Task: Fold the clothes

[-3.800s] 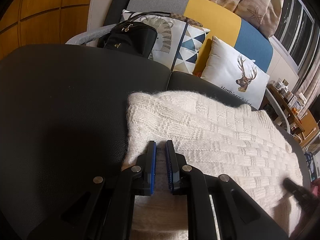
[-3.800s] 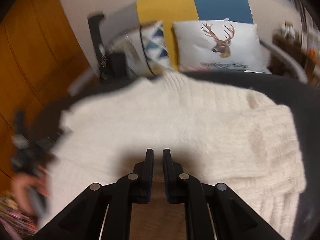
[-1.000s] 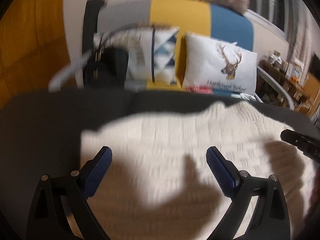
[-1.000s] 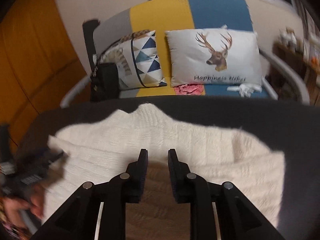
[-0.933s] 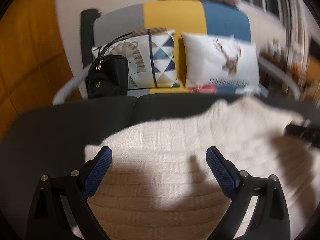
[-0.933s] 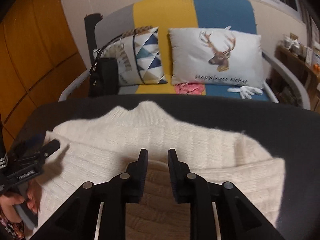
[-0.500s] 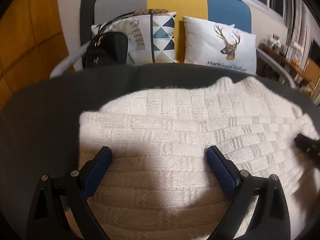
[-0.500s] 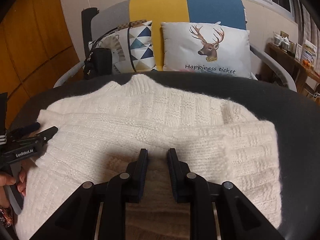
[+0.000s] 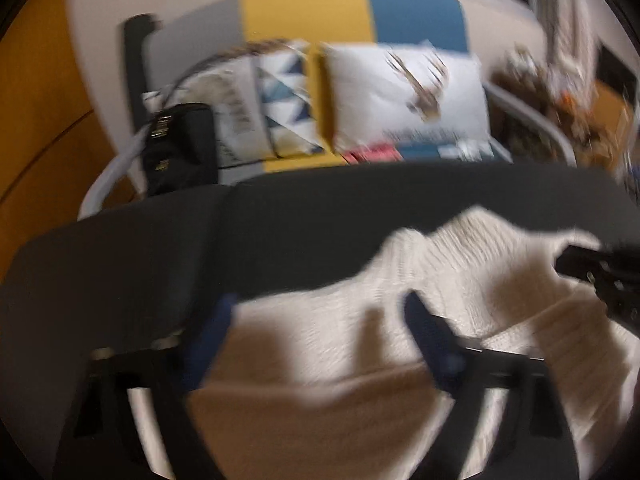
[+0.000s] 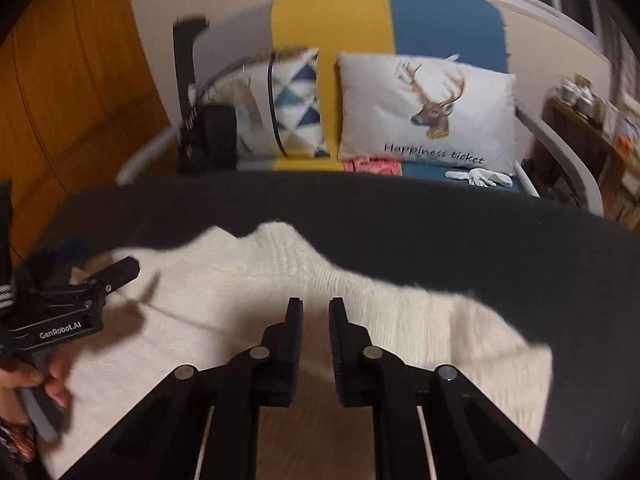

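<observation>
We see the cream sweater (image 10: 280, 320) lying on the dark table (image 10: 440, 232), in front of the sofa (image 10: 440, 24) with its deer cushion (image 10: 424, 112). Left gripper (image 9: 320, 332): jaws spread wide, nothing between them, low over the sweater; view blurred. Right gripper (image 10: 314, 320): jaws nearly together with a narrow gap; whether they pinch the knit we cannot tell.
</observation>
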`<state>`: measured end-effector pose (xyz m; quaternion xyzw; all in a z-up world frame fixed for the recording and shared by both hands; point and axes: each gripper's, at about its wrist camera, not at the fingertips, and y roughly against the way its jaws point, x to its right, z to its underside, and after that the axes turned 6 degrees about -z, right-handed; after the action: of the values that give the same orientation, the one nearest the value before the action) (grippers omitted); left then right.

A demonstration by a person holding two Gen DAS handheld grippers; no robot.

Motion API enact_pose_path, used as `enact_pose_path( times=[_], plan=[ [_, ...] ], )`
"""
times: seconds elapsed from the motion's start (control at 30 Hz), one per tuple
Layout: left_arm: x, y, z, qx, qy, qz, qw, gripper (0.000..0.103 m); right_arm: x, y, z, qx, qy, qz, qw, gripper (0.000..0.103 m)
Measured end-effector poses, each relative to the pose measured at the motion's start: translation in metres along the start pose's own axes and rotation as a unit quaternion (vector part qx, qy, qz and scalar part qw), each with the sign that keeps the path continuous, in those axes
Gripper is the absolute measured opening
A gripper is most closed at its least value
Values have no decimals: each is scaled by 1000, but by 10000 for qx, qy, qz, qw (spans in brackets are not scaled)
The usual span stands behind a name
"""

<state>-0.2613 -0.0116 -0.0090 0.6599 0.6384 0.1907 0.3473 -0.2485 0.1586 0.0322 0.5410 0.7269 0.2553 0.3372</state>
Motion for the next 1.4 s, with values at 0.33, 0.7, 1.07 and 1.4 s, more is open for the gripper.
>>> enact_pose_path(
  times=[0.33, 0.7, 1.07, 1.4],
  plan=[
    [5, -39, 2, -340, 34, -274, 9990, 77, 18, -45, 0, -147, -177, 301, 9993, 8],
    [-40, -29, 7, -421, 986, 246, 9939, 83, 27, -41, 0, -138, -321, 140, 9993, 11],
    [-110, -18, 69, -314, 1533, -499, 9864, 83, -108, -31, -36, -198, 1141, -1087, 9873, 8],
    [-111, -30, 75, -465, 1594, -659, 9839, 92, -138, -103, -28, -641, 1022, -937, 9883, 3]
  ],
)
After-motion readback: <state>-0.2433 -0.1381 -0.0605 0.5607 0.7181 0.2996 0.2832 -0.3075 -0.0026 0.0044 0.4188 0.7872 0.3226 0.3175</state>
